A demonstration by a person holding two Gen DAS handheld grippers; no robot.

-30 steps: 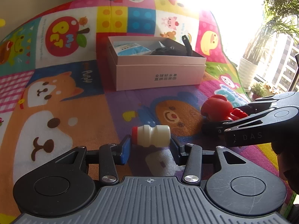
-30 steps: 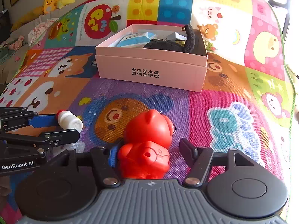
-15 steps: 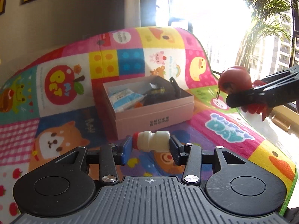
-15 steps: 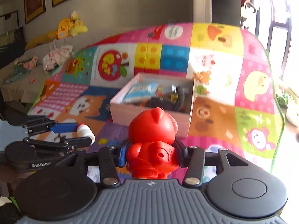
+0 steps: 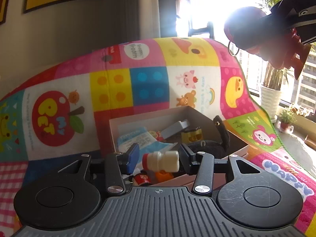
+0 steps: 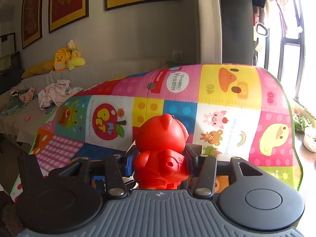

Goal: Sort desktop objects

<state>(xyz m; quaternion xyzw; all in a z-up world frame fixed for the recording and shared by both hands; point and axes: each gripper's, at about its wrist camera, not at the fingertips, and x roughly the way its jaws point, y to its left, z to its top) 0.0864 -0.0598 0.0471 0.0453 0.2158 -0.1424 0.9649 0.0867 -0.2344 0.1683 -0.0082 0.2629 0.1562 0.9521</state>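
Left wrist view: the left gripper [image 5: 158, 159] hangs over the near edge of the pink box [image 5: 199, 116], which sits on the colourful play mat [image 5: 110, 90]; the small white bottle [image 5: 161, 161] with its red cap lies crosswise between the jaws; its flat end touches the right pad, but a gap shows between the cap and the blue left pad [image 5: 132, 156], so the jaws are spread and the bottle looks to be released, judged to be dropping into the box; the box already holds a blue and white packet [image 5: 136, 138], a yellow block [image 5: 192, 135], a dark plush toy [image 5: 221, 138] and other small things; the red toy figure [image 5: 262, 39] hangs high at the upper right, pinched by the right gripper; a second ago the bottle lay on the mat with the box well beyond it, and the left jaws have just been opening.

Right wrist view: the right gripper [image 6: 161, 163] has its jaws pinching the red toy figure [image 6: 161, 150] on both flanks, high above the mat [image 6: 227, 90]; the box is hidden behind the toy; this one is yet to be placed; a second ago the figure stood on the mat between wider jaws, with the box in plain sight; whether more things remain on the mat cannot be told.
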